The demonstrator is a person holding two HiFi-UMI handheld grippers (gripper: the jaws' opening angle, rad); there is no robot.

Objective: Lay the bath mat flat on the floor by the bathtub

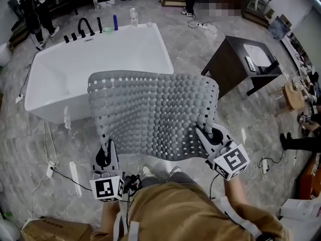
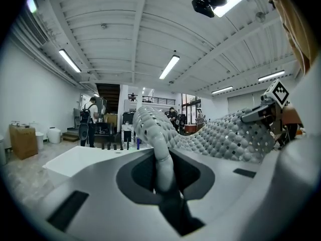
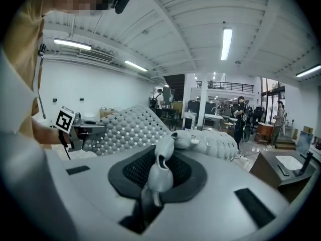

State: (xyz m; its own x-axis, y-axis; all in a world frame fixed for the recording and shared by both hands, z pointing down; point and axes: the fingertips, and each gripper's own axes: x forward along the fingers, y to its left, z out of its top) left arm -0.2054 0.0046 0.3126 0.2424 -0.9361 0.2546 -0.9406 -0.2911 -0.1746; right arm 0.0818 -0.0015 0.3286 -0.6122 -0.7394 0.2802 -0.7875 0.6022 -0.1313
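Note:
A grey studded bath mat (image 1: 153,114) hangs spread out in the air, held by its two near corners above the floor in front of the white bathtub (image 1: 95,67). My left gripper (image 1: 106,153) is shut on the mat's near left corner (image 2: 159,154), which is pinched between the jaws. At the near right corner, my right gripper (image 1: 213,138) is likewise shut on the mat (image 3: 160,172). The mat's far edge curls up toward the tub. Each gripper shows in the other's view, the right gripper (image 2: 268,115) and the left gripper (image 3: 75,129).
A dark side table (image 1: 243,64) with a white top stands right of the tub. Black taps and bottles (image 1: 88,29) line the tub's far rim. Cables and a power strip (image 1: 50,170) lie on the grey floor at the left. People stand far back (image 1: 37,14).

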